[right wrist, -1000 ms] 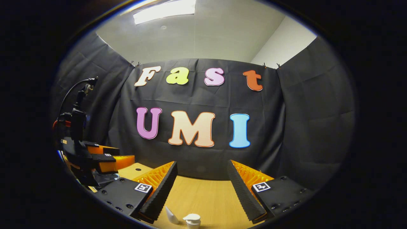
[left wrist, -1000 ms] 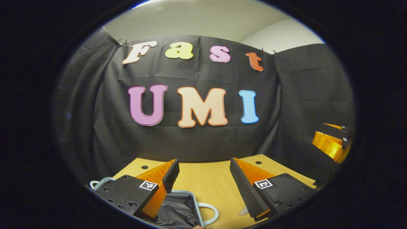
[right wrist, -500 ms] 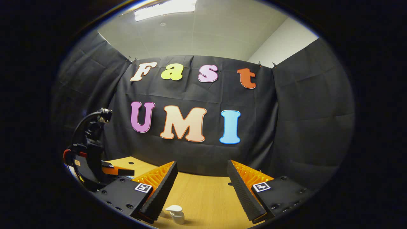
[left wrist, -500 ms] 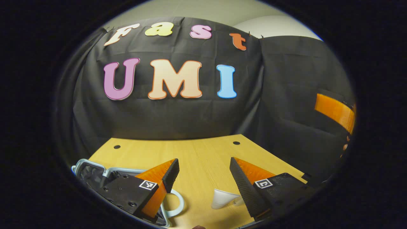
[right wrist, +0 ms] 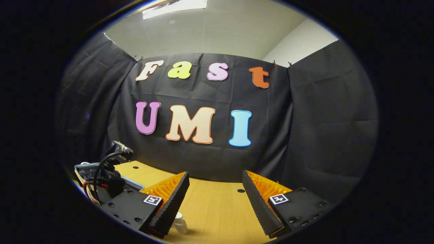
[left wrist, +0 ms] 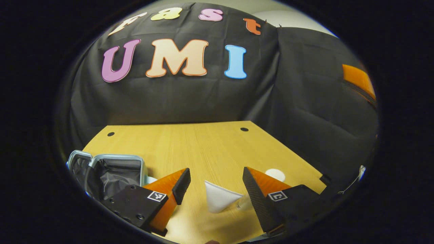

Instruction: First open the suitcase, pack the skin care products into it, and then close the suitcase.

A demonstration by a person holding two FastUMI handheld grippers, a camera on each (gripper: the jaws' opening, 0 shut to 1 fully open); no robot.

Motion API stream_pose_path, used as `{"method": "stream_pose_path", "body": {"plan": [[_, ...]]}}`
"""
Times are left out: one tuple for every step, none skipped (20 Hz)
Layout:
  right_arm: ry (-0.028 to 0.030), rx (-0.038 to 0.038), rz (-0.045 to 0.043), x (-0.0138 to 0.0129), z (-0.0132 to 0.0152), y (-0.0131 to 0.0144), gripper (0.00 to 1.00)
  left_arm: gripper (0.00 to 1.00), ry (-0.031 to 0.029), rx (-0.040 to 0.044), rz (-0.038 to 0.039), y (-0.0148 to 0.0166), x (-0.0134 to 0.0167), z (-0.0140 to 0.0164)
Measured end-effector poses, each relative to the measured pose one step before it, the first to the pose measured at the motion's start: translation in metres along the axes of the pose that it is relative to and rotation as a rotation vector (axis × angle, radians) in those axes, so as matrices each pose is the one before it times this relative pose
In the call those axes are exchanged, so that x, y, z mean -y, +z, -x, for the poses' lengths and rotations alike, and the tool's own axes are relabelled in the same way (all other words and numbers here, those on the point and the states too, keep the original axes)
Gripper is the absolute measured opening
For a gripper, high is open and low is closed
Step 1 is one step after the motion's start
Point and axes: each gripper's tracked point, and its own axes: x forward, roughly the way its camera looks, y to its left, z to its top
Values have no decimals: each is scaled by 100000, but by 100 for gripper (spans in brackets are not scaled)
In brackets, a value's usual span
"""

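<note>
Here the left gripper (left wrist: 213, 184) hangs low over the wooden table (left wrist: 190, 142) with its jaws spread wide and nothing between them but air. Past its fingertips, in the left gripper view, a white tube (left wrist: 219, 200) of skin care product lies on its side on the table; its broad flat end points away from the camera and a clear narrow end runs toward the gripper's right-hand finger. Neither finger touches it. Just beyond that finger sits a small round white item (left wrist: 275, 174), also on the table, too small to name further.

The suitcase (left wrist: 112, 171) lies open to the left of the tube, near the table's left edge. Its pale blue-grey shell frames a dark fabric lining, and the left gripper's body covers its near corner. In the right gripper view, part of its pale rim (right wrist: 89, 168) shows at the far left, behind the cabled back of the left gripper (right wrist: 110, 176).

The right gripper (right wrist: 214, 189) is held level above the table, its jaws likewise parted and empty. A small white bottle (right wrist: 179, 223) stands on the table beside the inner edge of its left-hand finger, half hidden by it.
</note>
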Motion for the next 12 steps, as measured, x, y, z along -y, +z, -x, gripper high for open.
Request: {"method": "stream_pose_path", "body": {"plan": [[38, -646, 294, 12, -71, -279, 99, 93, -297, -2123, 422, -996, 166, -475], [119, -442, 252, -38, -41, -94, 99, 93, -458, -2050, 443, -887, 130, -386], [69, -429, 276, -44, -82, -200, 99, 94, -186, -1998, 257, -938, 22, -404], [147, -454, 326, -60, -78, -74, 99, 94, -202, -2080, 147, -825, -27, -362], [99, -380, 432, -174, 5, -183, 99, 94, -422, -2402, 254, -954, 8, -477], [158, -457, 547, -148, -11, -166, 99, 93, -515, -1586, 390, -804, -72, -457], [206, -471, 406, -209, -47, -243, 99, 94, 451, -2208, 67, -738, -257, -290], [338, -532, 173, -312, -97, -196, 99, 94, -1007, -1829, -127, -727, 57, -489], [678, -637, -53, -348, -76, -307, 99, 95, -1577, -1798, 293, -745, -52, -243], [691, -737, 40, -345, -77, -302, 99, 81, -585, -1953, 239, -464, -95, -120], [731, -824, 140, -389, -157, -473, 99, 67, -660, -668, -878, -289, -142, 260], [781, -752, -89, -433, -257, -326, 99, 53, -3706, 138, -88, 346, 472, -313]]}}
